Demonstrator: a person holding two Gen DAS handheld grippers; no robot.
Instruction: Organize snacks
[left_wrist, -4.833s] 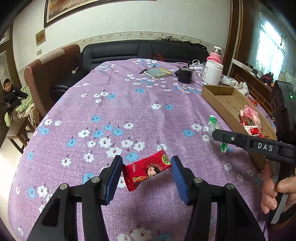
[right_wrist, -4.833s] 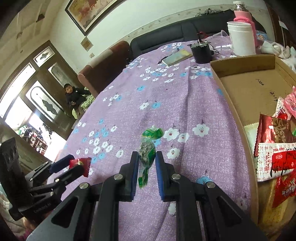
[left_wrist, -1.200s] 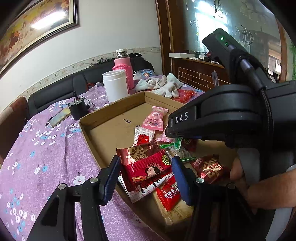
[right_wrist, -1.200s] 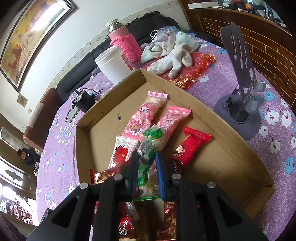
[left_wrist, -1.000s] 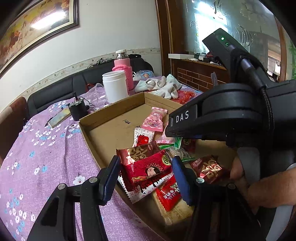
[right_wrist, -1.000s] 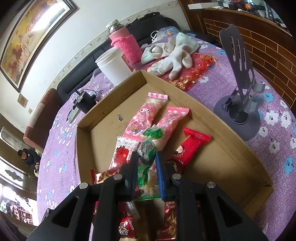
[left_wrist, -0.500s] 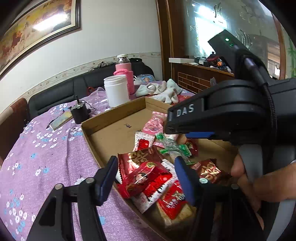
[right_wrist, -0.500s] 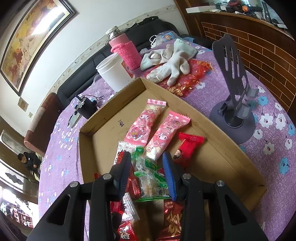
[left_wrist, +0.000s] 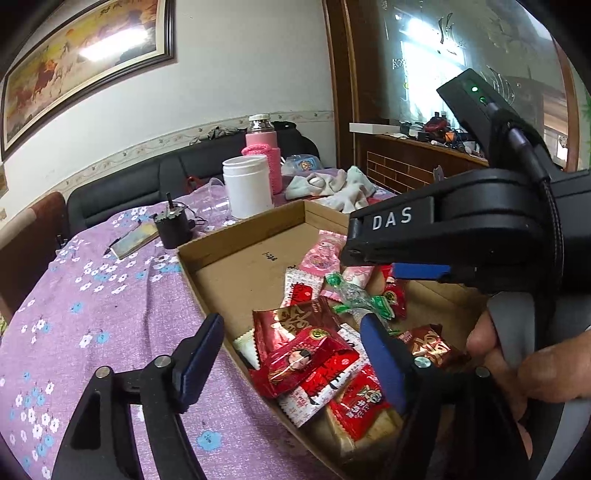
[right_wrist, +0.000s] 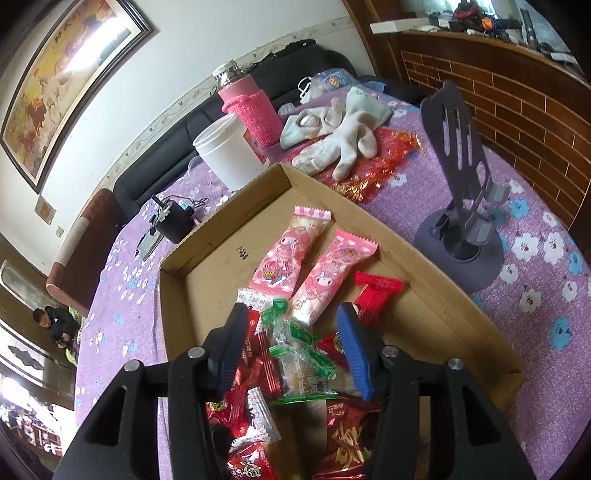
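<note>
left gripper (left_wrist: 291, 350): i see my jaws opening, standing wide over the near end of the cardboard tray (left_wrist: 236, 236); the red portrait packet (left_wrist: 306, 360) lies between them on the snack pile, neither pad touching it.
right gripper (right_wrist: 291, 339): jaws opening too, about half spread; the clear green-ended packet (right_wrist: 301, 356) lies loose between them in the tray, pads clear of it.
tray: one shallow cardboard tray, set toward the right edge of the purple flowered surface (left_wrist: 92, 295).
pink packets (right_wrist: 291, 253): i count two, side by side in the tray's middle.
red twisted candy (right_wrist: 373, 293): one, just right of the pink pair.
other snacks: several red and dark foil packets heaped at the tray's near end; i cannot count them exactly.
beyond the tray's far corner: one white tub (right_wrist: 231, 155), one pink-sleeved bottle (right_wrist: 249, 107), white gloves (right_wrist: 340, 136) lying on a red wrapper.
only in the right wrist view: one grey phone stand (right_wrist: 461, 206) by the surface's right edge, and a person seated far off at the left.
only in the left wrist view: my right gripper's black body marked das (left_wrist: 443, 229) above the tray, and my hand (left_wrist: 517, 365) wrapped on its handle.
</note>
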